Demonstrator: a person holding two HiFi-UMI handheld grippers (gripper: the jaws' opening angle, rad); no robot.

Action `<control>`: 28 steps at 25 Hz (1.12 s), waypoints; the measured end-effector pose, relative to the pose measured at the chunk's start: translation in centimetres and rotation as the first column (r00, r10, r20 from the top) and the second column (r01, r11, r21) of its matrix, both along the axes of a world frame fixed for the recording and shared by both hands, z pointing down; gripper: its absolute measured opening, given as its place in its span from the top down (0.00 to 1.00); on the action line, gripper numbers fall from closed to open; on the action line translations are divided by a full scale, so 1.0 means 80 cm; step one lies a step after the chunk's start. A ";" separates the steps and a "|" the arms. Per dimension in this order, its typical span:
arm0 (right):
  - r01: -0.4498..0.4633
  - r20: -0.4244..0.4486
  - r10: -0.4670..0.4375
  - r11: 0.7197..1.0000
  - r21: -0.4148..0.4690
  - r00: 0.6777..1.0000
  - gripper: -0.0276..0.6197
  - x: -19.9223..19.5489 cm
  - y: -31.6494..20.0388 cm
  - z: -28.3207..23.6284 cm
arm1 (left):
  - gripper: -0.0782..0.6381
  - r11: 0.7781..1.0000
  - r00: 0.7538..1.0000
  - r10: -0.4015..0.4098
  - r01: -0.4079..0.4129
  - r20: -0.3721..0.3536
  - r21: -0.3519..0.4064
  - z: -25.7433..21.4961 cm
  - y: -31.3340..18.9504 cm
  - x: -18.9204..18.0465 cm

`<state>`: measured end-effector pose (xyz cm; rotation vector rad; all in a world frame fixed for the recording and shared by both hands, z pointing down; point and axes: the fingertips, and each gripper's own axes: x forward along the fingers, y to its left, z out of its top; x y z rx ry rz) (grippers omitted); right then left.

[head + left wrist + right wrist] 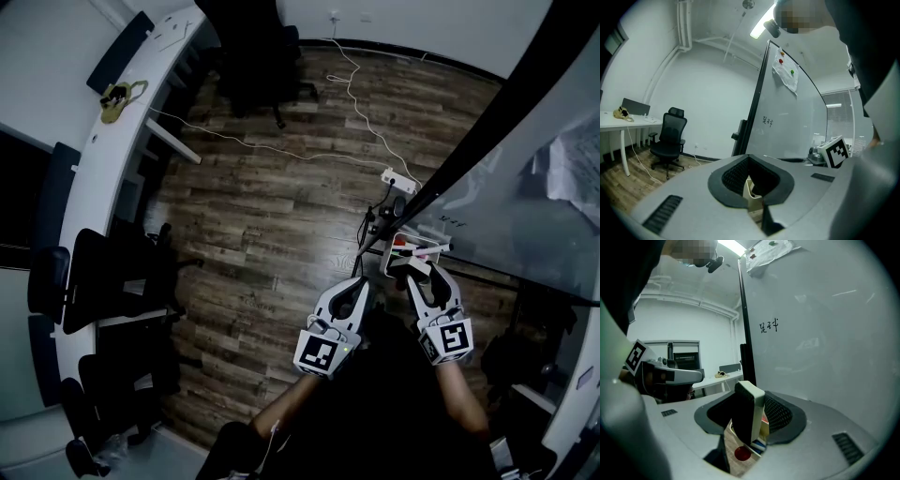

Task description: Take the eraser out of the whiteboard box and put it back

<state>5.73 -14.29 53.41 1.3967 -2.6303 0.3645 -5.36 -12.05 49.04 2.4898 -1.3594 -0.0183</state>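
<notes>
Right tongs [748, 397] pinch the white, dark-faced block eraser [743, 420], left tongs [749, 158] pressed together empty; I'd square it over the white whiteboard box [397, 247], lower slowly, then release.

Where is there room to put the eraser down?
The whiteboard box below the right gripper is crowded with markers, so the eraser has little bare room there. The widest free patch is the wooden floor between the box and the white desk, crossed by a white cable.
</notes>
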 end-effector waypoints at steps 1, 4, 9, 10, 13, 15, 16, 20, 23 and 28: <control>0.006 -0.004 -0.006 1.000 -0.008 1.000 0.65 0.000 0.000 0.005 | 0.88 1.000 1.000 -0.002 0.002 -0.001 0.000 0.000 -0.001 0.001; 0.022 -0.007 -0.022 1.000 -0.022 1.000 0.65 -0.002 -0.001 0.013 | 0.88 1.000 1.000 -0.004 0.004 -0.001 -0.001 0.001 -0.004 0.003; 0.034 -0.018 -0.035 0.999 -0.034 0.999 0.65 -0.012 -0.007 0.014 | 0.88 1.000 1.000 -0.010 0.010 -0.004 -0.016 0.004 -0.009 0.003; 0.039 -0.022 -0.040 0.998 -0.039 0.999 0.65 -0.013 -0.007 0.017 | 0.88 1.000 1.000 -0.012 0.012 -0.006 -0.018 0.004 -0.009 0.003; 0.054 -0.035 -0.056 0.997 -0.063 0.998 0.65 -0.017 -0.006 0.024 | 0.88 1.000 1.000 -0.016 0.015 -0.008 -0.024 0.005 -0.009 0.003; 0.059 -0.037 -0.062 0.996 -0.070 0.997 0.65 -0.018 -0.006 0.026 | 0.88 0.999 1.000 -0.017 0.017 -0.006 -0.028 0.007 -0.008 0.004; 0.061 -0.036 -0.063 0.996 -0.063 0.997 0.64 -0.018 -0.007 0.026 | 0.88 0.999 1.000 -0.019 0.019 -0.004 -0.029 0.007 -0.008 0.004; 0.069 -0.010 -0.069 0.997 -0.037 0.998 0.62 -0.019 -0.007 0.018 | 0.88 0.999 1.000 -0.025 0.025 -0.004 -0.025 0.007 -0.008 0.003; 0.078 -0.011 -0.078 0.997 -0.017 0.997 0.60 -0.020 -0.004 0.011 | 0.88 0.999 1.000 -0.024 0.024 -0.006 -0.021 0.005 -0.006 0.003; 0.064 0.010 -0.064 0.997 0.034 0.998 0.60 -0.016 -0.003 -0.008 | 0.88 1.000 1.000 -0.021 0.021 -0.021 -0.013 0.002 -0.002 0.008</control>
